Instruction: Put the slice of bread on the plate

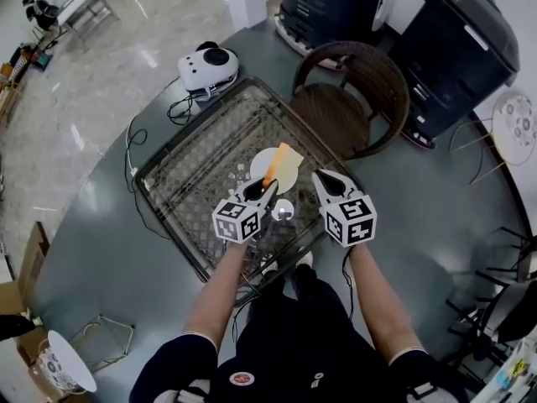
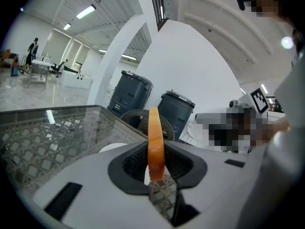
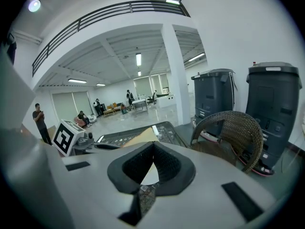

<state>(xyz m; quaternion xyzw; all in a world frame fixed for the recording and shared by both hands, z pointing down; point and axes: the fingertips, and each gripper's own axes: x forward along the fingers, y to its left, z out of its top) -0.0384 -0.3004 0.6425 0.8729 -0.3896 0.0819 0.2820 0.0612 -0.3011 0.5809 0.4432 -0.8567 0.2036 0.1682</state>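
A slice of bread [image 1: 279,162] with an orange-brown crust stands on edge between the jaws of my left gripper [image 1: 267,187], which is shut on its lower end. It hangs over the near side of a white plate [image 1: 267,171] on the glass-topped wicker table [image 1: 193,166]. In the left gripper view the slice [image 2: 155,142] shows edge-on between the pads, with the plate [image 2: 112,148] behind it to the left. My right gripper [image 1: 323,177] hovers just right of the plate, jaws shut with nothing in them. The right gripper view shows the slice [image 3: 138,137] to the left and a sliver of plate [image 3: 150,175] below the pads.
A round wicker chair [image 1: 352,99] stands at the table's far right corner. Two dark grey bins [image 1: 457,49] stand behind it. A white device [image 1: 208,67] with cables lies on the floor beyond the table. White side tables sit at the far right [image 1: 513,124] and near left [image 1: 67,363].
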